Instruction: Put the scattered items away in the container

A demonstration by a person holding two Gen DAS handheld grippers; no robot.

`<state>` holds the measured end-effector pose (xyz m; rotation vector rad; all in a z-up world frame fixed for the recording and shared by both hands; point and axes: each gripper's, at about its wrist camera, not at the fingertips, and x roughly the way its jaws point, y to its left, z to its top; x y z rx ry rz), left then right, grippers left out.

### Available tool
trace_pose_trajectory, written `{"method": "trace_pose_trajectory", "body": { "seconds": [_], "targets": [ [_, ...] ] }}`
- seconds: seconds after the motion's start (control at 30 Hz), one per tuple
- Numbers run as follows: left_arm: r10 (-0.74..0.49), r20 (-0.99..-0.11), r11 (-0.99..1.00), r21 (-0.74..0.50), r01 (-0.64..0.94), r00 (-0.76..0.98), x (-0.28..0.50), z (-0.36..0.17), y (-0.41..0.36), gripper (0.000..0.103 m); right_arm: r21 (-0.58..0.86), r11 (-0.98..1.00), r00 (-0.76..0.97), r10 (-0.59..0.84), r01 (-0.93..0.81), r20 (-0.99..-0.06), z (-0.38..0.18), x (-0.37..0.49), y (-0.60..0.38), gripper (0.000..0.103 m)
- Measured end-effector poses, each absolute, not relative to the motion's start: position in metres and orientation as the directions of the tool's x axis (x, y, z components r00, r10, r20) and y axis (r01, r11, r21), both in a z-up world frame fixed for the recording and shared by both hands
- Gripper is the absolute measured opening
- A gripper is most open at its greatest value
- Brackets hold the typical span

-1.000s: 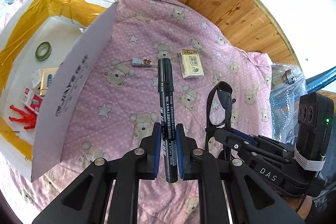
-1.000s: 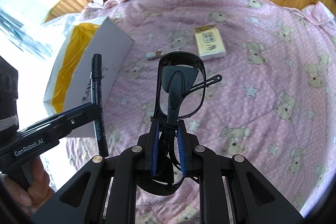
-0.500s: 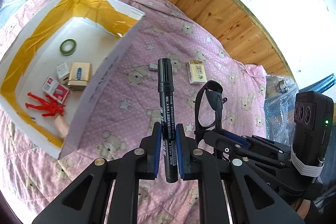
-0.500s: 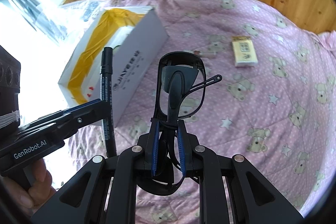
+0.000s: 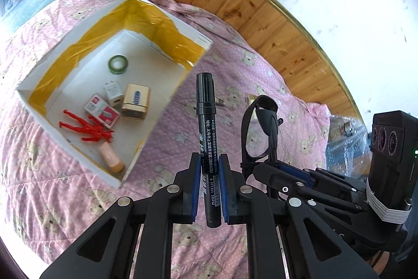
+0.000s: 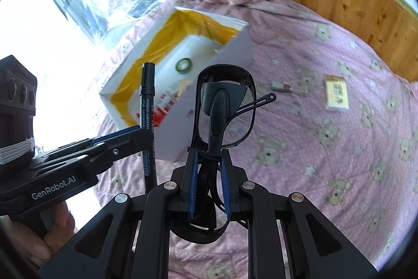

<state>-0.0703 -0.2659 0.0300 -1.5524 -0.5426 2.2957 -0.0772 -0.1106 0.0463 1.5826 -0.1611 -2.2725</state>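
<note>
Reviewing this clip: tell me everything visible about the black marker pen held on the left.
The black plastic marker pen is a thick round barrel with a ribbed cap on top, a slight collar below it, and white printed text plus a barcode label near its lower end. It stands roughly upright, cap pointing away from the camera, clamped at its lower half between the blue pads of the left claw. Nothing else touches it. It hangs above the pink bear-print quilt, beside the open white cardboard box with yellow tape, not yet over it.

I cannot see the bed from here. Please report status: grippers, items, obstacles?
Left gripper shut on marker. Right gripper shut on glasses. Box open ahead, nothing blocking.
</note>
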Motion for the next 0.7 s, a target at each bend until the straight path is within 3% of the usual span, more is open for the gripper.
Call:
{"method": "trace_pose_trajectory", "body": {
  "seconds": [0.7],
  "targets": [
    [0.401, -0.799, -0.88, -0.472, 0.053, -0.448, -0.109, 0.04, -0.346, 0.014, 0.29, -0.891, -0.295, -0.398, 0.349, -0.869, 0.068, -0.127, -0.184, 0.017]
  ]
}}
